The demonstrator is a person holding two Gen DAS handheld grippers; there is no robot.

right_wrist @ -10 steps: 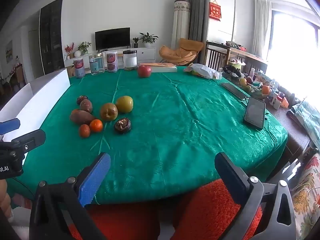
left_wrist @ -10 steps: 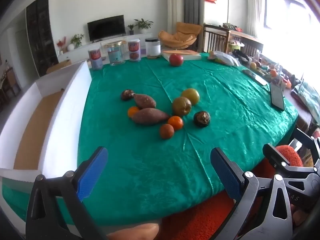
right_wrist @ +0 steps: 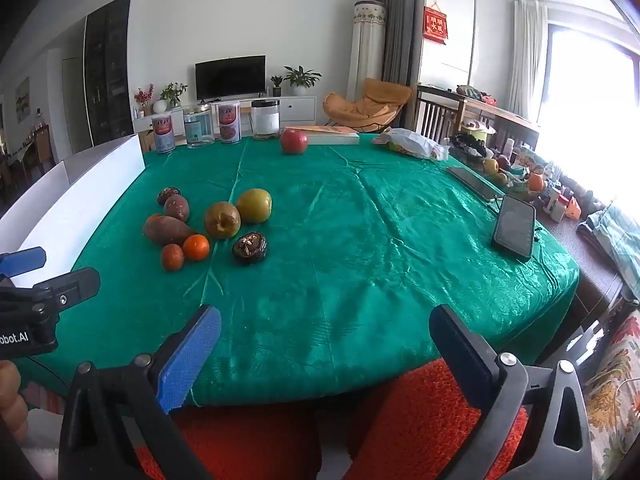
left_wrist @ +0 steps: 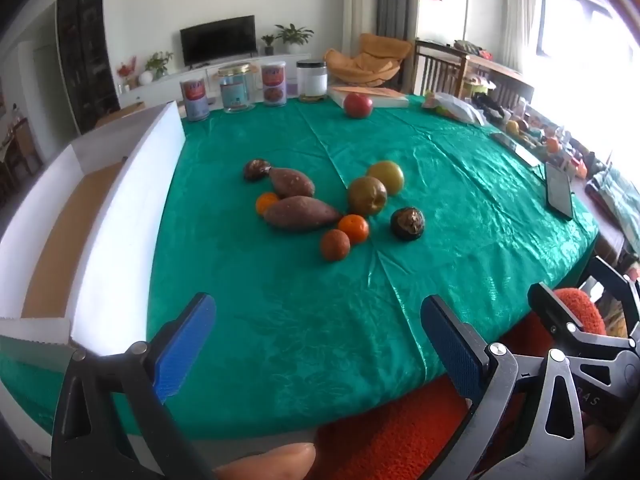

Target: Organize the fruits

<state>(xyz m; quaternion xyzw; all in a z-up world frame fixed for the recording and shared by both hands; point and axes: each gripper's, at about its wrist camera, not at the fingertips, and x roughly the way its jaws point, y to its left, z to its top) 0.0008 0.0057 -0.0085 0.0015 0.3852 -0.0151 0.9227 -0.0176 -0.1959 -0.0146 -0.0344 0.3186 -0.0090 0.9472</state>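
Left claw point(left_wrist: 318, 336) wide open and empty at the near bench edge, right claw point(right_wrist: 324, 344) likewise, I see the fruits point(left_wrist: 332, 204) clustered mid-bench on the green cloth point(left_wrist: 280, 320), white box point(left_wrist: 132, 208) at its left, red apple point(left_wrist: 358, 105) far off.

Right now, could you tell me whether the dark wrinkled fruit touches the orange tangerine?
Apart: the left wrist view shows green cloth between the dark wrinkled fruit and the tangerine.

Right tongs point(right_wrist: 324, 354) wide apart, fruit pile point(right_wrist: 212, 226) w/ table point(right_wrist: 360, 260) ahead.
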